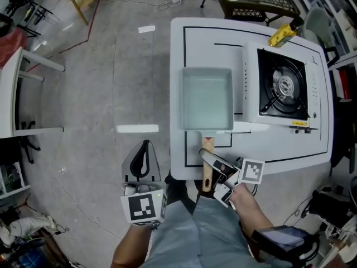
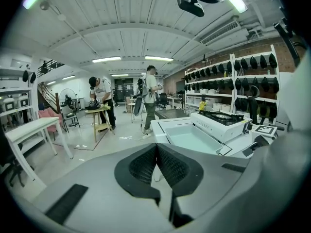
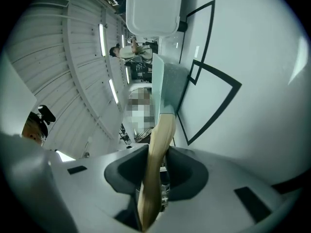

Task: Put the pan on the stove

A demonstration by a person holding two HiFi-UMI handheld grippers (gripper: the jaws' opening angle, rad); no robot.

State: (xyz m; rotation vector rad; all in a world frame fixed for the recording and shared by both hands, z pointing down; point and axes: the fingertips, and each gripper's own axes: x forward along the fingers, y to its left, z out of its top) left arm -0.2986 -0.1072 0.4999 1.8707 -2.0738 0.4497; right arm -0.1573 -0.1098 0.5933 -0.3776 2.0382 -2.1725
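Your right tool (image 1: 207,159) is clamped on the pan (image 1: 207,99) by its wooden handle (image 1: 207,144). The right gripper view shows the handle (image 3: 158,149) running straight between the dark pads (image 3: 187,171), which sit at a middling width and press on both sides of it. That tool points level along the handle.

The pan is pale green and rectangular. It sits flat on the white worktop (image 1: 178,43), over the black outline lines, with its handle sticking out over the near edge towards you. It is just beside the stove (image 1: 281,85), on the stove's left, and not on the burner.

The stove is white with a black burner grate. It has a yellow label strip (image 1: 301,123) on its front-right corner, print too small to read. In the right gripper view the white casing (image 3: 153,8) at the top, likely the stove, shows a V-shaped logo and print starting "WATER CLE"; the rest is cut off.

A yellow object (image 1: 283,34) lies at the far edge by the stove, and no text on it can be read.

Your left tool (image 1: 145,145) hangs off the worktop to the left, over the floor, tilted down. Its pads (image 2: 167,166) meet at the tips with nothing between them. Each tool's cube carries black-and-white square markers (image 1: 144,206).
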